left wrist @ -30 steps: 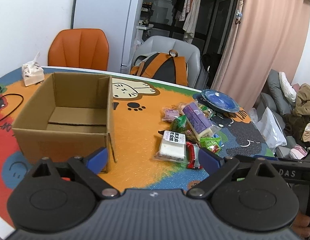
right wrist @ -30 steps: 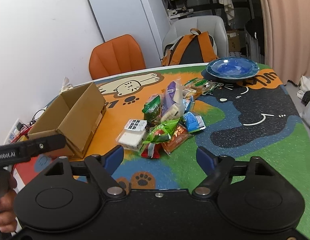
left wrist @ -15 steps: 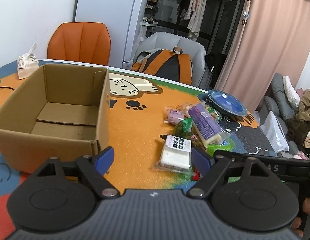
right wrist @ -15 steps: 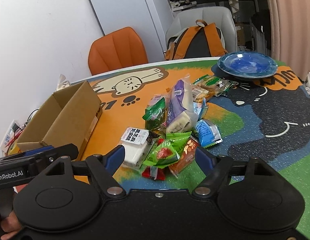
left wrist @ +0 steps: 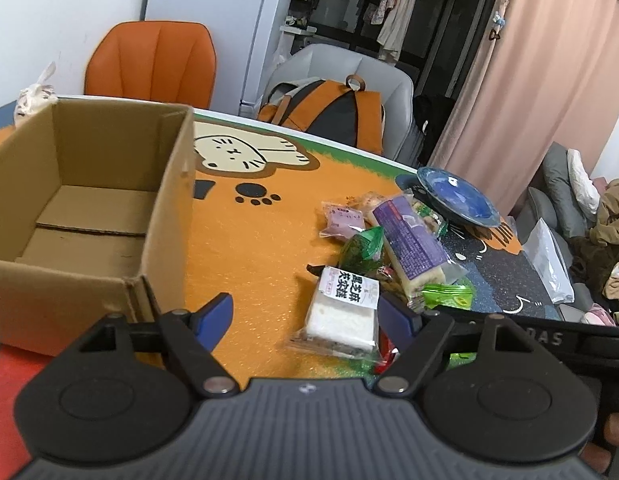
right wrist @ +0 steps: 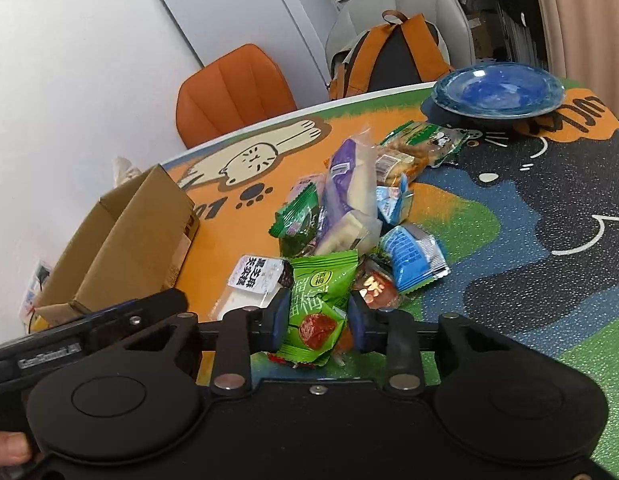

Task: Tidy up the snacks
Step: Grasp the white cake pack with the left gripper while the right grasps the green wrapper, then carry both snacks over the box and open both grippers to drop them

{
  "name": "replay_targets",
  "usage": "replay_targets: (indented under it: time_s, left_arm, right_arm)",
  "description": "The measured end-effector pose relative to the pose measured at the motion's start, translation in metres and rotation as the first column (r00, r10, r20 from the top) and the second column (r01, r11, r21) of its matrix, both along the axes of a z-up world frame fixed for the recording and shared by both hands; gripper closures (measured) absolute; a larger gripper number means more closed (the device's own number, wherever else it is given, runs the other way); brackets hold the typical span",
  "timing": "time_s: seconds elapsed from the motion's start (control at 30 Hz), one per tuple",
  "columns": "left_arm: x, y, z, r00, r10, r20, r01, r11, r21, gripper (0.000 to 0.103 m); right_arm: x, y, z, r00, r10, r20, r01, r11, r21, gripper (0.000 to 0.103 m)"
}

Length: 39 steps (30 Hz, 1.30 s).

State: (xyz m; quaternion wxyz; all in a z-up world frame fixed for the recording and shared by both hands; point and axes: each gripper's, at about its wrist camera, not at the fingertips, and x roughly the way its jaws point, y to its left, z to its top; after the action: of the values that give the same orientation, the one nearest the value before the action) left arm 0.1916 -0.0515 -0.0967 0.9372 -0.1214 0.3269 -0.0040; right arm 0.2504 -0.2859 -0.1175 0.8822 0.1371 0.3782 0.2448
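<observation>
Cartoon cats and paw prints cover the table (left wrist: 269,256), orange on one side and dark blue and green on the other, with an orange chair (left wrist: 153,64) and a grey chair carrying a backpack (left wrist: 333,108) behind it. On the left sits the open cardboard box (left wrist: 89,216), nothing showing inside it. Over to the snack pile (right wrist: 349,216) in the middle of the table, near the blue plate (right wrist: 497,88): a long purple pack (left wrist: 409,248), blue wrappers, small green ones, all print too small to read. Right gripper (right wrist: 317,320) is in there now, jaws closing, and the green sachet (right wrist: 317,300) with a red fruit picture and large Chinese characters stands between the blue pads, which are pressing its sides. Left gripper (left wrist: 305,314) hovers low over the table with its jaws wide but closing; the white cake pack (left wrist: 343,312) lies beside its right finger, not gripped, its white label printed in bold black Chinese characters. On the body of the left gripper, seen from the right camera, the lettering reads roughly "GenRobot.AI".
</observation>
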Motion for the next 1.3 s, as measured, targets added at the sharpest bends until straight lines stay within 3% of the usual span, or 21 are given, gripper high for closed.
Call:
replay_targets:
  time_s: [0.53,0.67,0.73,0.9,1.3]
  left_arm:
    - [0.036,-0.03,-0.03,0.998,-0.038,-0.055,0.04,0.999,0.025,0.025]
    - [0.042,-0.035,-0.04,0.997,-0.032,-0.069,0.037,0.997,0.067,0.037]
    - [0.041,-0.038,-0.04,0.997,-0.043,-0.062,0.049,0.995,0.092,0.053]
    - [0.034,-0.034,-0.034,0.997,-0.046,-0.059,0.05,0.997,0.061,0.056]
    - [-0.005,-0.018,0.009,0.999,-0.033,0.042,0.032,0.999,0.023,0.056]
  right_arm:
    - [-0.001,-0.022,-0.003,1.0,-0.03,0.011,0.029,0.999,0.026,0.072]
    - [-0.001,-0.023,-0.002,0.999,-0.036,0.009,0.036,0.999,0.028,0.072]
    - [-0.002,-0.022,-0.001,0.999,-0.034,0.013,0.034,0.999,0.029,0.072]
    - [-0.005,-0.019,0.004,0.999,-0.032,0.022,0.031,0.999,0.028,0.072]
    - [-0.021,-0.004,0.025,0.997,-0.013,0.071,0.01,0.999,0.036,0.072]
